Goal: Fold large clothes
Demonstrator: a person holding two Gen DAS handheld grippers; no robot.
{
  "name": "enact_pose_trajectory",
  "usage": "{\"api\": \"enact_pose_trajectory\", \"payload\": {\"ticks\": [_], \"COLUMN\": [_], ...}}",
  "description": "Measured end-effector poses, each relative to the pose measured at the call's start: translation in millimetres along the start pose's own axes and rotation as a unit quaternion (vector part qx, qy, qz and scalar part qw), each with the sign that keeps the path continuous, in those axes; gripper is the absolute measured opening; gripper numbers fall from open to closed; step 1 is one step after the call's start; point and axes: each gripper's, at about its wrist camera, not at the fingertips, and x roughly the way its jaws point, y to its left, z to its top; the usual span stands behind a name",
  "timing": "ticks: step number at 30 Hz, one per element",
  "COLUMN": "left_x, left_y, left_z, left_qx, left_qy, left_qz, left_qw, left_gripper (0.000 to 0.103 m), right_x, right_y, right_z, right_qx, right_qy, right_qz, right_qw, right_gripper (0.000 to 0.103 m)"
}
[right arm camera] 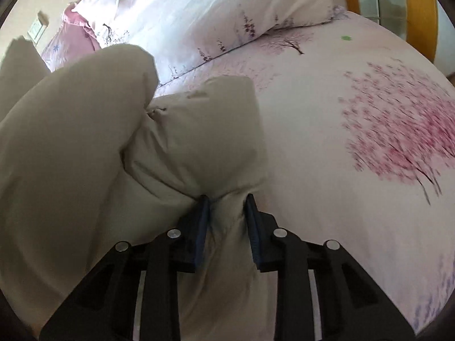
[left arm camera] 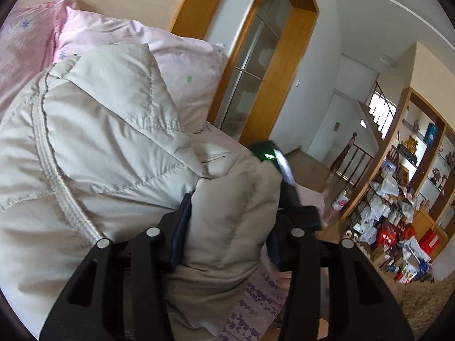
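both the left gripper [left arm camera: 227, 227] and right gripper [right arm camera: 227, 221] have fingers clamped on the beige puffer jacket [left arm camera: 99, 147] over the bed [right arm camera: 341, 199].

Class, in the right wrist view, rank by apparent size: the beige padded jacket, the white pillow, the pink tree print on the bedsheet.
1. beige padded jacket, though nearness to the camera inflates it
2. white pillow
3. pink tree print

A puffy quilted pale-beige down jacket [left arm camera: 108, 153] fills the left of both views. The pale-pink bedsheet [right arm camera: 327, 147] carries a pink blossom-tree print at right. A white-pink pillow [left arm camera: 182, 65] at upper centre bears small green and purple flowers. Both black grippers have dark-blue finger pads [right arm camera: 200, 227].
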Motion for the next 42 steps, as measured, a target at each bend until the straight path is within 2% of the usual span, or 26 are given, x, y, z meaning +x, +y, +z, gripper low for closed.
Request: {"api": "enact_pose_trajectory", "payload": {"ticks": [4, 6, 7, 11, 13, 15, 17, 19, 22, 24, 28, 31, 36, 37, 39, 40, 42], "left_x": [15, 23, 26, 35, 39, 42, 45, 48, 52, 53, 55, 57, 62, 62, 63, 65, 64], "left_y": [-7, -9, -11, -12, -14, -15, -16, -19, -23, -23, -24, -28, -35, -35, -35, -38, -40], "left_z": [-4, -9, -12, -19, -19, -19, -21, -22, -24, -26, -26, -26, -27, -28, -28, -28, -26], "left_qx": [0.023, 0.034, 0.039, 0.052, 0.053, 0.056, 0.064, 0.072, 0.084, 0.088, 0.095, 0.101, 0.114, 0.115, 0.117, 0.118, 0.120], "left_qy": [0.013, 0.024, 0.028, 0.040, 0.043, 0.045, 0.048, 0.050, 0.054, 0.056, 0.060, 0.063, 0.068, 0.069, 0.071, 0.071, 0.073], "left_qz": [0.012, 0.014, 0.015, 0.018, 0.017, 0.019, 0.021, 0.023, 0.026, 0.025, 0.023, 0.023, 0.025, 0.026, 0.026, 0.027, 0.028], "left_qw": [0.9996, 0.9991, 0.9987, 0.9977, 0.9975, 0.9972, 0.9966, 0.9959, 0.9947, 0.9942, 0.9934, 0.9926, 0.9908, 0.9906, 0.9903, 0.9901, 0.9896], "left_gripper": [0.049, 0.049, 0.049, 0.052, 0.054, 0.056, 0.059, 0.061, 0.062, 0.063, 0.063, 0.064, 0.066, 0.066, 0.066, 0.066, 0.066], "right_x": [-3, -17, -24, -65, -85, -97, -100, -98, -83, -74, -67, -67, -49, -45, -41, -40, -38], "right_y": [-11, -28, -33, -50, -44, -30, -10, 5, 27, 38, 46, 47, 49, 49, 46, 45, 40], "right_z": [6, 7, 10, 14, 19, 23, 29, 31, 41, 43, 45, 41, 38, 38, 37, 38, 38], "right_qx": [0.003, 0.018, 0.028, 0.059, 0.054, 0.034, 0.009, -0.009, -0.034, -0.049, -0.058, -0.063, -0.065, -0.063, -0.060, -0.058, -0.046], "right_qy": [0.002, -0.013, -0.024, -0.081, -0.101, -0.103, -0.086, -0.061, -0.008, 0.009, 0.020, 0.025, 0.068, 0.077, 0.087, 0.089, 0.092], "right_qz": [0.015, 0.012, 0.005, 0.001, 0.028, 0.073, 0.136, 0.175, 0.193, 0.195, 0.208, 0.218, 0.227, 0.230, 0.233, 0.239, 0.242], "right_qw": [1.000, 1.000, 0.999, 0.995, 0.993, 0.991, 0.987, 0.983, 0.980, 0.980, 0.976, 0.974, 0.969, 0.968, 0.967, 0.965, 0.965], "right_gripper": [0.028, 0.037, 0.046, 0.050, 0.059, 0.068, 0.078, 0.082, 0.082, 0.082, 0.074, 0.072, 0.068, 0.065, 0.050, 0.038, 0.029]}}
